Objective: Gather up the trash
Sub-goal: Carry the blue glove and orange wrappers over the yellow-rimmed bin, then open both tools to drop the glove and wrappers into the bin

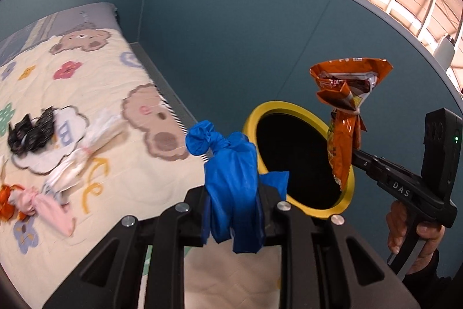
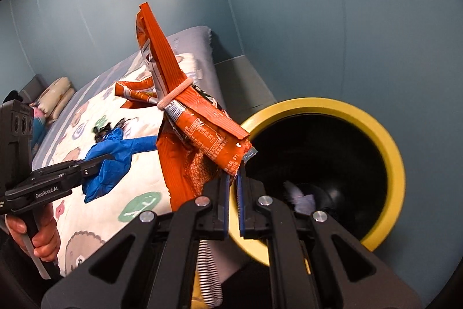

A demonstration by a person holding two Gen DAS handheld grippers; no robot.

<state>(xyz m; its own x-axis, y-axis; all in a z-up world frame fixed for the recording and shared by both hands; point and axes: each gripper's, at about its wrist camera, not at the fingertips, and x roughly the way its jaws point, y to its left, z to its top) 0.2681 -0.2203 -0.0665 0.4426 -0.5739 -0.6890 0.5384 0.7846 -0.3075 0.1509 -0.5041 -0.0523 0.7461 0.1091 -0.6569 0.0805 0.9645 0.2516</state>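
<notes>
left tongs point(image 1: 234, 193) clamped on blue bag point(image 1: 231, 181), right tongs point(image 2: 233, 181) pinching orange snack wrapper point(image 2: 185, 118), yellow-rimmed bin point(image 1: 301, 161) centre right, bed point(image 1: 121, 170) left

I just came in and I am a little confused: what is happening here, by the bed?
A person is collecting trash with a claw in each hand. The left claw is shut on a knotted blue bag, and the right claw is shut on an orange snack bag. Both are held near a yellow-rimmed bin beside the bed. More knotted bags, black, white and pink, lie on the bed.
</notes>
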